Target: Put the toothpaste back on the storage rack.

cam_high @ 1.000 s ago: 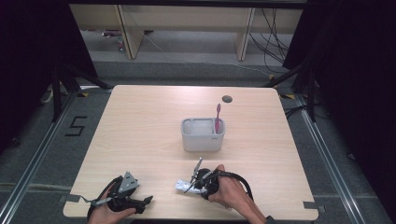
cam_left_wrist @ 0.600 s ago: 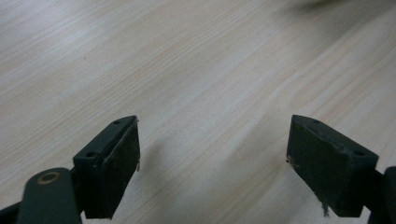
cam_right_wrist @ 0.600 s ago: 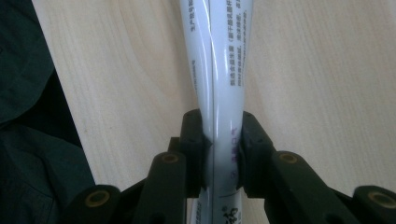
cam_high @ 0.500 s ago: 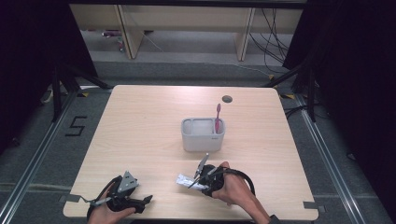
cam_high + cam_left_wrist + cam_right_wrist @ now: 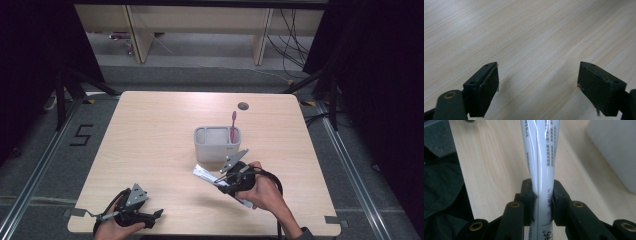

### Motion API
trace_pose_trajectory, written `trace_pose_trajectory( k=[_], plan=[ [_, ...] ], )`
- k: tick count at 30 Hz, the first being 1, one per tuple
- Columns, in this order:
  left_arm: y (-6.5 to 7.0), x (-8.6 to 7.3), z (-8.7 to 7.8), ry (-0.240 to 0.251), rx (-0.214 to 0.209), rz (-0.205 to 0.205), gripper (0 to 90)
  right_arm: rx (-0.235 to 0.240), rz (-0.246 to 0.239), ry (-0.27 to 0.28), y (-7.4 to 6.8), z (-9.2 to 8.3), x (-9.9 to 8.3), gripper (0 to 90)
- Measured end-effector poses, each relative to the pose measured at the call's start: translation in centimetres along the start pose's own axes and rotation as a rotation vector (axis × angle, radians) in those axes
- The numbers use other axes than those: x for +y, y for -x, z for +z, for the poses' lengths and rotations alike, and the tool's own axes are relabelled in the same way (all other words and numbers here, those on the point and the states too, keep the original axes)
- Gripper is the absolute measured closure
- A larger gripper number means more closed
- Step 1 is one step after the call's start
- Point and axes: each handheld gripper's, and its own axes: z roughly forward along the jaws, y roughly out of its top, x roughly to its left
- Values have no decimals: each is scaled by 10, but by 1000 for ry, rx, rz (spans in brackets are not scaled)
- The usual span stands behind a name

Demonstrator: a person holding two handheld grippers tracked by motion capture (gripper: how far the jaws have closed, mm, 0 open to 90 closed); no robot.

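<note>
A: Two claws from above: the right claw (image 5: 220, 179) pinches a white tube (image 5: 206, 175) just off the counter (image 5: 150, 135), near the grey holder (image 5: 217, 148) with its pink toothbrush (image 5: 232, 125).

B: Left claw view: left claw (image 5: 537, 87) spread, idle, leaving room.

A: Right claw view: pads clamp the tube (image 5: 541, 157) mid-body, so it won't swing.

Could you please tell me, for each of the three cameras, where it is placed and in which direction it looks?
High view: sits above the person's edge of the table, looking forward and down; both hands with the left gripper and right gripper enter from the bottom.
Left gripper view: rides on the left gripper, facing bare tabletop between its open jaws.
Right gripper view: rides on the right gripper, looking along the white tube it clamps.
Shared: high and right gripper views both show the tube and the grey holder.
</note>
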Motion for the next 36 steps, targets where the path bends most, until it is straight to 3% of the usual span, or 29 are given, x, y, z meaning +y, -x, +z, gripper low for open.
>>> trace_pose_trajectory(
  k=[1,2,3,4,8,15,21,24,25,26,27,28,30,31,36],
  plan=[
    [0,0,0,1,0,0,169,-6,-21,31,3,-4,0,752],
    [0,0,0,1,1,0,169,-23,-17,64,4,-9,1,751],
    [0,0,-1,-5,4,1,169,-23,23,75,2,-12,0,751],
    [0,0,-1,-5,5,1,168,-33,-6,117,6,-16,1,751],
    [0,0,0,-1,3,2,168,-53,22,210,11,-28,2,752],
    [-1,0,0,4,-1,-3,169,-39,70,341,27,-39,2,752],
    [-1,1,0,3,-2,3,168,-60,92,425,38,-40,4,751],
    [-1,1,1,2,-3,3,168,-37,121,450,41,-43,5,751],
    [-1,1,1,1,-4,4,169,-56,109,481,43,-43,5,751],
    [-1,1,1,1,-4,5,168,-32,128,484,44,-43,6,751],
    [-1,1,1,4,-2,2,169,-36,159,474,43,-45,5,751],
    [-1,1,0,4,-2,3,169,-49,124,495,47,-45,6,751],
    [-1,1,1,2,-3,2,168,-59,155,520,47,-45,7,751],
    [-2,1,1,2,-3,3,169,-72,132,529,50,-47,8,751],
    [-2,1,1,3,-5,0,168,-71,136,561,52,-51,13,751]
  ],
)
